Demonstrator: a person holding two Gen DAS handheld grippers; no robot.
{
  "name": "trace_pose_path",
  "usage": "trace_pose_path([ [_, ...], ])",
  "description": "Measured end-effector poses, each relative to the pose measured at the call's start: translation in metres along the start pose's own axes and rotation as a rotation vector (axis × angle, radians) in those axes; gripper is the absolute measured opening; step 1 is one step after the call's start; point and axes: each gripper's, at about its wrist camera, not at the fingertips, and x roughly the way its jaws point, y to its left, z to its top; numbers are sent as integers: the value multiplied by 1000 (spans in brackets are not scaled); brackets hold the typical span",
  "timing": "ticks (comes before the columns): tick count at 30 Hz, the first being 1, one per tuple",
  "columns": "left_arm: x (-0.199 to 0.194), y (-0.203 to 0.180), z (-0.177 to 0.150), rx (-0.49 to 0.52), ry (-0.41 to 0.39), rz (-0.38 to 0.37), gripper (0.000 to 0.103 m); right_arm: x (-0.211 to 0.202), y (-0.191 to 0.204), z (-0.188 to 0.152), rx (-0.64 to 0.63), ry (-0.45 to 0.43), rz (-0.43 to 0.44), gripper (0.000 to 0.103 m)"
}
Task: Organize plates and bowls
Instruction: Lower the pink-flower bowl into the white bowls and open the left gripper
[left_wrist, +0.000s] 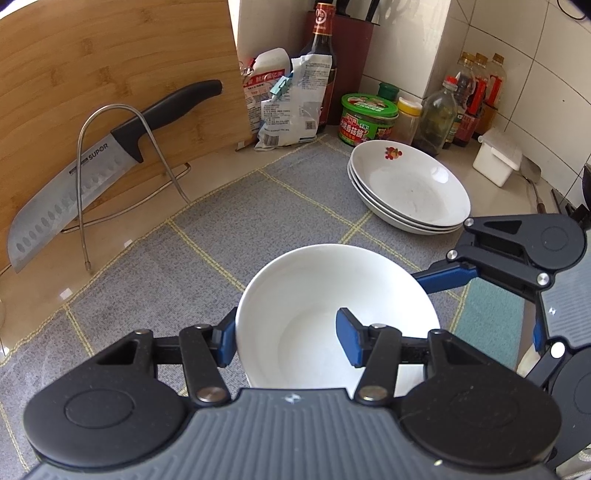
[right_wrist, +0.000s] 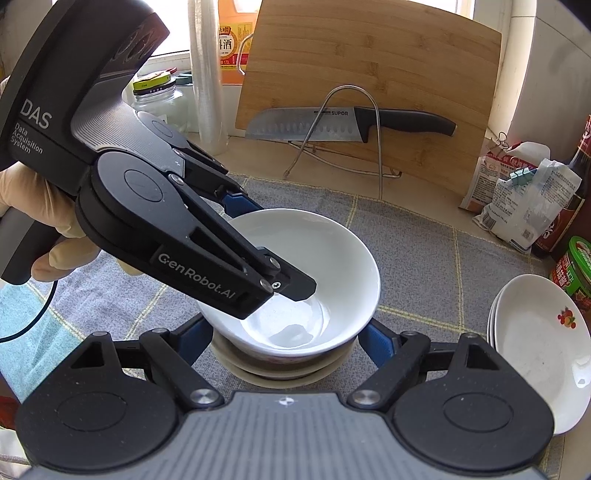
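- Left wrist view: left tongs (left_wrist: 290, 338) clamped on the near wall of the white bowl (left_wrist: 334, 295), one pad (left_wrist: 349, 341) inside, the other outside the rim.
- Same view: bowl over the grey cloth (left_wrist: 155, 295) on the counter (left_wrist: 207, 177); stack of plates (left_wrist: 408, 188) farther back on the right, well apart from the bowl.
- Same view: right tongs (left_wrist: 476, 280) reaching in from the right, one blue finger (left_wrist: 447, 278) just beside the bowl's far side; contact not clear.
- Same view: knife (left_wrist: 92, 170) on a wire rack (left_wrist: 110, 177) against the board (left_wrist: 110, 74), off to the left, clear of the work.
- Right wrist view: right tongs (right_wrist: 284, 341) apart, straddling the lower bowls (right_wrist: 284, 363) under the white bowl (right_wrist: 325, 266); whether the pads press on the stack cannot be told.
- Same view: gloved hand (right_wrist: 33, 218) on the left tool, its tongs (right_wrist: 258, 251) pinching the rim.
- Risk, judged: thin glazed rim held at one edge only, so likely to slip or tilt if lifted or lowered fast.
- Risk, judged: bowl nested crooked, so stack liable to rock or chip when let go.
- Risk, judged: two tools crowded round one bowl, so a knock could shove the stack along the cloth toward the plates (right_wrist: 532, 350).
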Motion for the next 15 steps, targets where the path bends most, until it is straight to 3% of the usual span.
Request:
trace_pose_path([
  [4, 0, 1, -2, -7, -3, -2, 58, 0, 0, -1, 2, -1, 7, 91],
  [7, -3, 0, -3, -3, -15, -5, 59, -7, -1, -1, 14, -40, 29, 103],
  [15, -15, -9, -14, 5, -47, 17, 71, -8, 0, -6, 21, -32, 29, 103],
])
